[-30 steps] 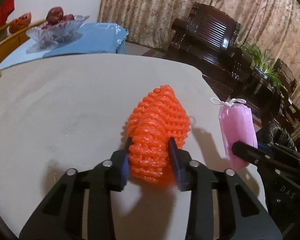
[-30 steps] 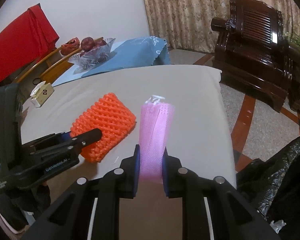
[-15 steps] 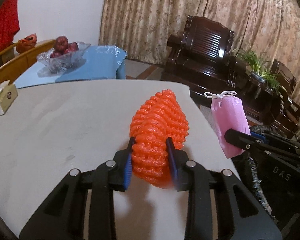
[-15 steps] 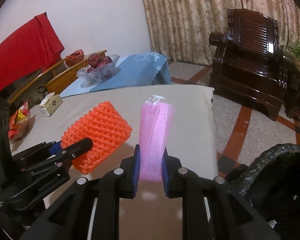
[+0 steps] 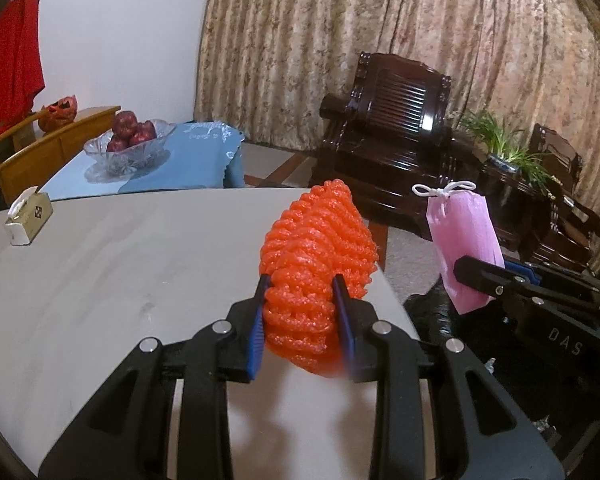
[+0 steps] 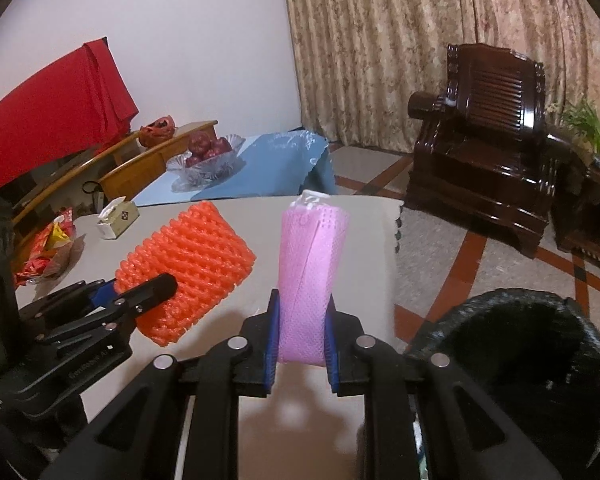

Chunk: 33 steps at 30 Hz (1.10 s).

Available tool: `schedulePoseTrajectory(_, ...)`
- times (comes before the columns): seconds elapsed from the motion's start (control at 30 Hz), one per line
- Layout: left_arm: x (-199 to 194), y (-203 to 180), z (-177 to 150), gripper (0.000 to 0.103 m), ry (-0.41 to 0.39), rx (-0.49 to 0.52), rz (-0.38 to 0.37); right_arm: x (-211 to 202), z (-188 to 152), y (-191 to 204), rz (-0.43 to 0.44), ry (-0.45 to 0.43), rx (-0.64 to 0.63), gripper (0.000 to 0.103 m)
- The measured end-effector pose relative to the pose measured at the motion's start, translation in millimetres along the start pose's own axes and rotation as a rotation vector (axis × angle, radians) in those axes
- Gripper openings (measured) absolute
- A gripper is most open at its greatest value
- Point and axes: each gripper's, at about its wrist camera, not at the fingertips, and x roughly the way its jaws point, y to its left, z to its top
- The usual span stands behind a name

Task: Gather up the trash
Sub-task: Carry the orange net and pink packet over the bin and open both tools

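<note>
The black-lined round trash bin (image 6: 512, 364) is shown open-mouthed only in the right wrist view; in the left wrist view merely a dark patch of it is seen beyond the table corner. The red snack wrappers (image 6: 46, 248) at the table's far left are likewise seen only in the right wrist view.

The orange foam fruit net (image 5: 318, 280) is clamped between the blue pads of the left gripper (image 5: 302, 320) and is held clear above the grey tabletop (image 5: 120, 272). The pink mesh pouch with white drawstring (image 6: 310, 280) is pinched upright in the narrowly set right gripper (image 6: 300, 328), near the table's right edge.

The bin stands on the floor just beside that right edge, below the table surface. Open tiled floor (image 6: 500, 248) lies between the table and the dark carved wooden armchair (image 6: 488, 152).

On the table's far side a small tissue box (image 5: 28, 218) rests. Beyond the table, a glass bowl of red fruit (image 5: 130, 146) sits on a blue cloth (image 5: 188, 164).
</note>
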Motion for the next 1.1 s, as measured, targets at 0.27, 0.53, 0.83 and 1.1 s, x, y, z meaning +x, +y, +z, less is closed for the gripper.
schedulePoseTrajectory(0.27, -30.3, -35.3, -6.3, 0.029, -0.028, 0.029, -0.027, -41.2, -9.3, -9.8, -0.028, -0.03, 0.007, 0.019)
schedulePoseTrajectory(0.53, -49.9, -65.4, -11.2, 0.029, -0.052, 0.056, -0.063, -79.8, -21.1, -28.1, -0.073, -0.062, 0.027, 0.019)
schedulePoseTrajectory(0.83, -54.4, -105.7, -17.0, 0.029, -0.055, 0.095, -0.129, -113.1, -37.3, -58.1, -0.14, -0.079, 0.062, 0.019)
schedulePoseTrajectory(1.1, -41.1, -140.0, -23.5, 0.029, -0.034, 0.138, -0.191, -133.8, -53.2, -95.6, -0.218, -0.079, 0.118, 0.019)
